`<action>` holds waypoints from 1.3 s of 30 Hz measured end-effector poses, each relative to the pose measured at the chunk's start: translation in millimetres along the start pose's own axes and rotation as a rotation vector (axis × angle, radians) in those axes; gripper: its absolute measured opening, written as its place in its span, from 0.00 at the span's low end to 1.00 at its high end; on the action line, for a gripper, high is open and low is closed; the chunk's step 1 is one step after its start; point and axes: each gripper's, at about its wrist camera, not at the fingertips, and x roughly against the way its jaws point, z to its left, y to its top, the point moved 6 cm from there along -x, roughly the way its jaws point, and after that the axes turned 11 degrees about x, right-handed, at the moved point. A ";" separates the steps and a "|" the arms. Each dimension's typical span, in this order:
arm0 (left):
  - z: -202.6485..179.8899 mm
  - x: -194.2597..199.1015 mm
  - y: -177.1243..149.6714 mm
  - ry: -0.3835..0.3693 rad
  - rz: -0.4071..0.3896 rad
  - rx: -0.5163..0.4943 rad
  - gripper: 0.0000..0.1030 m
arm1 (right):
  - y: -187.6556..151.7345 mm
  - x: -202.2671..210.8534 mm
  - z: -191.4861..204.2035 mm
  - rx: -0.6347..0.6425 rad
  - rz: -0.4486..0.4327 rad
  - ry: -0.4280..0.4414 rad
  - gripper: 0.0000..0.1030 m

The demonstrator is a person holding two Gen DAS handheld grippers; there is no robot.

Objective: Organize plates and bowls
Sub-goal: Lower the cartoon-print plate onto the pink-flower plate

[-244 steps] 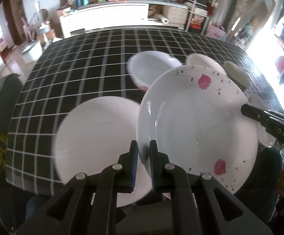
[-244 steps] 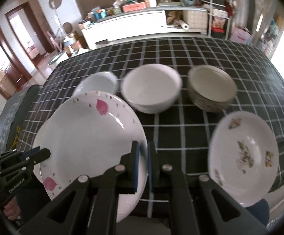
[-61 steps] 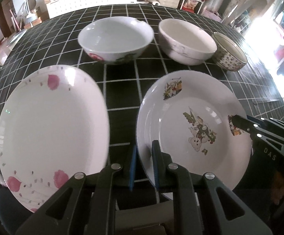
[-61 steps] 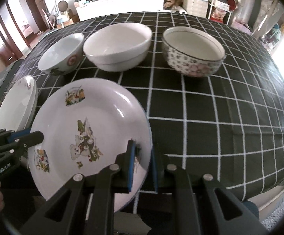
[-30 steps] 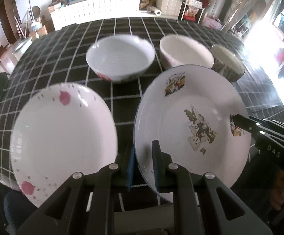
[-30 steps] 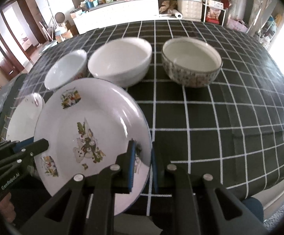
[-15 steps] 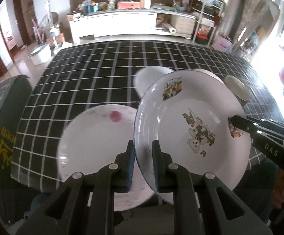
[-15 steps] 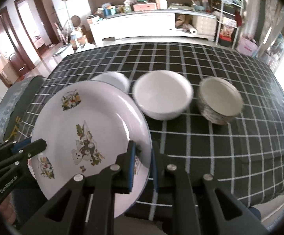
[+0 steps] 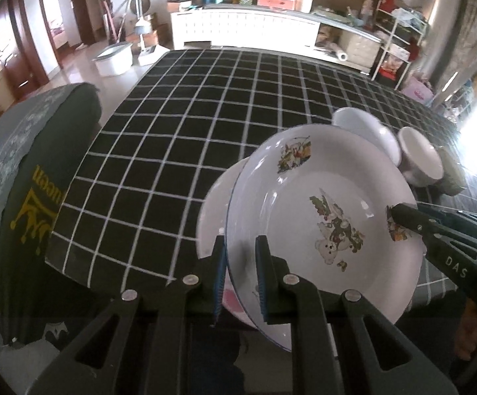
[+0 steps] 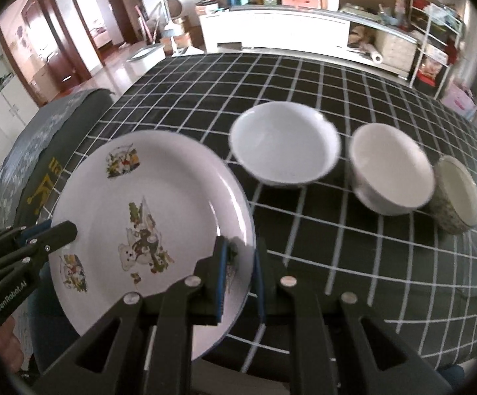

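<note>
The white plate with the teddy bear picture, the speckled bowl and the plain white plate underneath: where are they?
White plate with the teddy bear picture [image 10: 159, 204]: right wrist view, bare centre of its face.
Speckled bowl [image 10: 449, 217]: right wrist view, patterned outer wall.
Plain white plate underneath [image 9: 215, 210]: left wrist view, exposed left part.

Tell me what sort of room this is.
Probably a lived-in home dining or living room: a table under a black checked tablecloth, a long white sideboard piled with clutter, and wooden doors.

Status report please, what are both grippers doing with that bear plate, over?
Left gripper and right gripper both shut on bear plate, held above pink-flower plate. Three bowls off to the side. Nothing in the way.
</note>
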 end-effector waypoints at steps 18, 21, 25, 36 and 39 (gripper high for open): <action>19.4 -34.7 0.1 0.038 0.054 0.017 0.13 | 4.1 -32.3 17.3 0.037 0.051 0.009 0.18; 19.5 -39.2 0.7 0.041 0.057 0.017 0.13 | 4.0 -32.8 18.2 0.040 0.051 0.012 0.18; 19.3 -43.7 0.3 0.040 0.063 0.023 0.13 | 2.4 -31.0 18.4 0.046 0.056 -0.006 0.18; 20.0 -46.6 -0.1 0.028 0.060 0.033 0.14 | -1.6 -25.4 19.8 0.026 0.062 -0.020 0.19; 21.2 -45.8 -0.5 0.023 0.060 0.040 0.14 | -2.1 -24.6 19.8 0.021 0.064 -0.020 0.19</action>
